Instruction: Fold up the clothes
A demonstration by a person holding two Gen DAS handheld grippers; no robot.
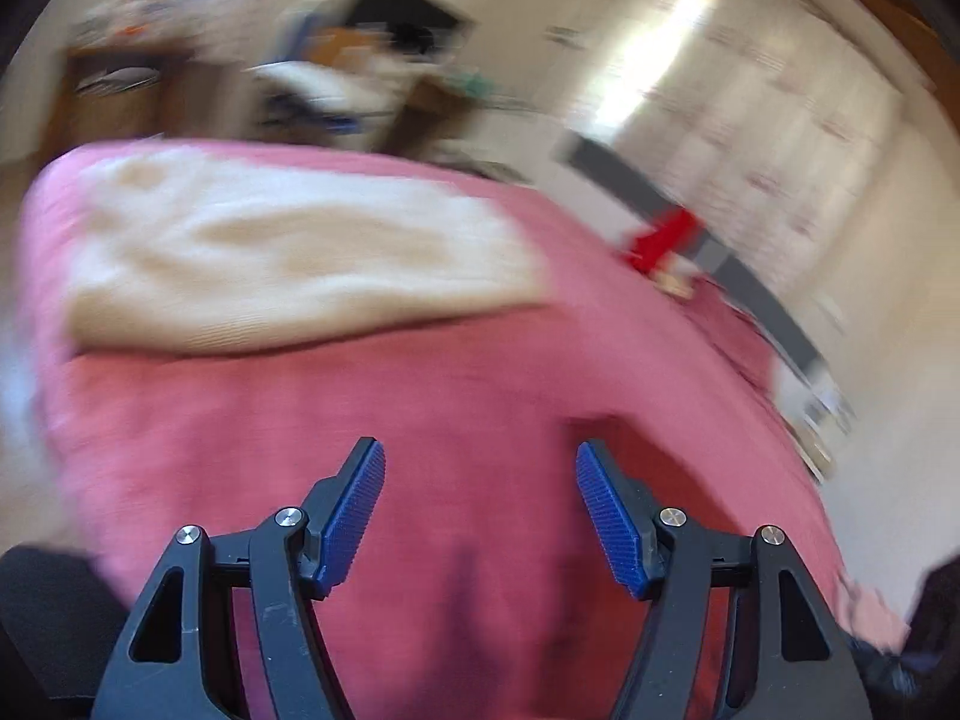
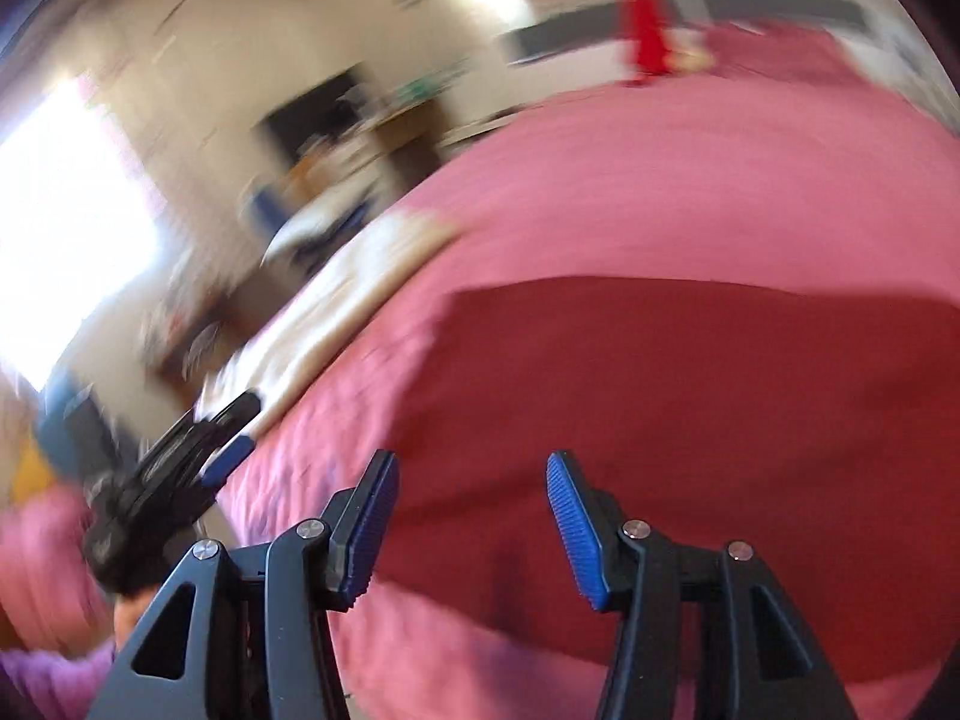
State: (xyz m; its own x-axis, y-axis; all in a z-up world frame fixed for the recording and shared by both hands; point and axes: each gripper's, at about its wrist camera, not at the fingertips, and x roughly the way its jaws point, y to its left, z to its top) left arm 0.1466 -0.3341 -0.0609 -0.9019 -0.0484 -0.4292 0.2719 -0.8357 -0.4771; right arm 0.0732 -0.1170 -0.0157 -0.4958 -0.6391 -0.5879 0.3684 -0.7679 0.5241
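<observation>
Both grippers stand wide apart at the fingers and hold nothing. Left gripper [image 1: 480, 510] fills the bottom of the left wrist view, its ribbed blue pads [image 1: 354, 516] splayed outward over the pink bedspread [image 1: 420, 396], with only bare spread showing in the gap between them. Right gripper [image 2: 471, 519] sits the same way at the bottom of the right wrist view, blue pads parted and empty, above a dark red cloth [image 2: 690, 384] that lies flat on the spread and takes up the centre and right of that frame; whether the fingers touch it cannot be told. A corner of this red cloth also shows in the left wrist view, just beside the right-hand finger, at lower centre right. In the left wrist view a cream garment [image 1: 288, 252] lies spread across the upper left of the bed, well apart from the fingers; in the right wrist view it appears as a pale strip along the bed's left edge, at centre left. The left gripper also shows at the lower left of the right wrist view, black with a blue pad, near that pale strip. A small bright red object [image 1: 660, 240] stands at the far edge of the bed, upper right in both views. Both frames are heavily blurred, so the room behind is indistinct.
</observation>
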